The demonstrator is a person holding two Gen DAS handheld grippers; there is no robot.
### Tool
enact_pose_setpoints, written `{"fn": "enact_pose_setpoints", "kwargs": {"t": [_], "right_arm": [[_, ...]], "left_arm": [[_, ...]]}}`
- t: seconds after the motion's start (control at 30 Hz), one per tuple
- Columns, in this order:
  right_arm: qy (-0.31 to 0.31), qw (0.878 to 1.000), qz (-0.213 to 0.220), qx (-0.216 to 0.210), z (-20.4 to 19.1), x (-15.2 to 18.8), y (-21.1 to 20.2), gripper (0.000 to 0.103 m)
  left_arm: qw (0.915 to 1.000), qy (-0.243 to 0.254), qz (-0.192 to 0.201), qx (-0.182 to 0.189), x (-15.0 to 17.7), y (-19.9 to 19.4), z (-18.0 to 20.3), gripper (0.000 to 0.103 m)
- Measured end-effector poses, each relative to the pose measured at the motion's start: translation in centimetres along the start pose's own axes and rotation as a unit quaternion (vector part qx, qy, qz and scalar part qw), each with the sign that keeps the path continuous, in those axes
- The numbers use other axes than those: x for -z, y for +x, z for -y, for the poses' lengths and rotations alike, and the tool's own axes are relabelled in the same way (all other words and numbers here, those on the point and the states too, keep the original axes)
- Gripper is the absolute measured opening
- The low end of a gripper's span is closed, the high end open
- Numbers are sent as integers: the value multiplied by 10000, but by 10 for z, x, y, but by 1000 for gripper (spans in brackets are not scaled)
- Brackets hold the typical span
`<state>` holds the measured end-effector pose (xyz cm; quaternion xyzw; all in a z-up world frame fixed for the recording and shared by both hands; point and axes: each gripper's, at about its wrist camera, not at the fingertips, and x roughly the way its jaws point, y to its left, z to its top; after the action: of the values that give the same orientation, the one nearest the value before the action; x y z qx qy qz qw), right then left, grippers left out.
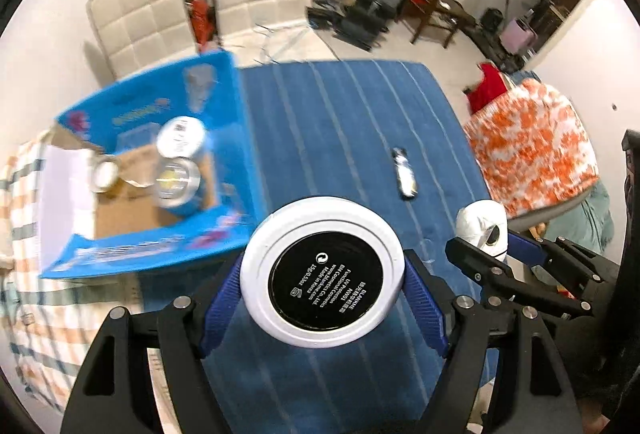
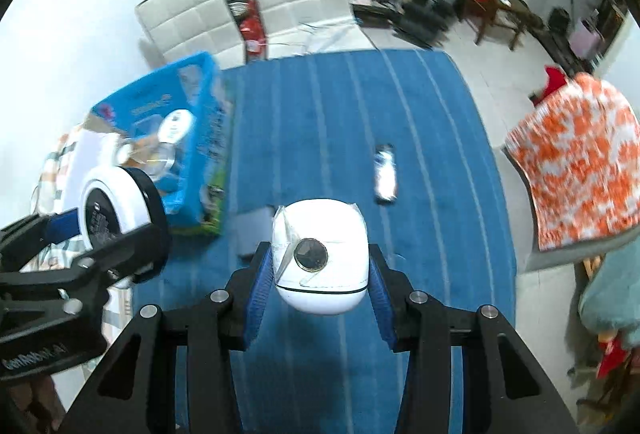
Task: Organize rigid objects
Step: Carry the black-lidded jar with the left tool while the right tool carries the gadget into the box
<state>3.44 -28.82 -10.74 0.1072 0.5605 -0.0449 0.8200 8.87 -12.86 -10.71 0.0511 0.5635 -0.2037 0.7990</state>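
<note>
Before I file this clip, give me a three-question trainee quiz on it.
1. True or false: the left hand-held gripper is empty.
2. Which item lies loose on the blue cloth? A) the small tube B) a spoon C) a mug
3. Fill in: the right hand-held gripper is closed on a white rounded ____.

Key: 1 false, it grips the round white compact with a black label. 2 A. 3 container. The blue box already holds several jars.
</note>
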Motion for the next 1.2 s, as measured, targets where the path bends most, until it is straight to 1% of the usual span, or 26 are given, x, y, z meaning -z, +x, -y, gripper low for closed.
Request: {"fn": "enact_pose_setpoints", "kwargs": {"t": [0.13,0.3,0.4,0.47,0.63,0.77,0.87,1.0,1.1,1.2], "right_arm": [[-194,9996,25,-227,-45,-6,-1,48],[-511,9975,27,-489,-110,-11,4,48],[-696,9960,47,-561,-145,-16,14,48],[-783,9952,27,-583,-166,-19,21,48],[-997,9939,-124,-460,-209,-28,53,48],[-1042,9933,-283,-413,-232,-32,82,48],[-1012,9932,-423,-396,-245,-35,107,48],[-912,9934,-538,-431,-256,-40,139,48],[-799,9933,-639,-537,-261,-43,158,48],[-801,9916,-779,-644,-266,-44,174,48]], "left_arm": [[9993,-227,160,-251,5,-24,-40,75],[9974,-466,247,-497,13,-47,-90,75],[9959,-568,286,-651,17,-52,-120,75],[9950,-652,304,-687,18,-52,-137,75],[9924,-835,376,-828,18,-49,-181,75],[9909,-948,324,-902,14,-36,-209,75],[9907,-1019,219,-875,10,-21,-227,75],[9907,-1149,-68,-726,6,8,-251,75],[9900,-1196,-251,-708,4,26,-264,75],[9890,-1302,-506,-495,0,49,-276,75]]}}
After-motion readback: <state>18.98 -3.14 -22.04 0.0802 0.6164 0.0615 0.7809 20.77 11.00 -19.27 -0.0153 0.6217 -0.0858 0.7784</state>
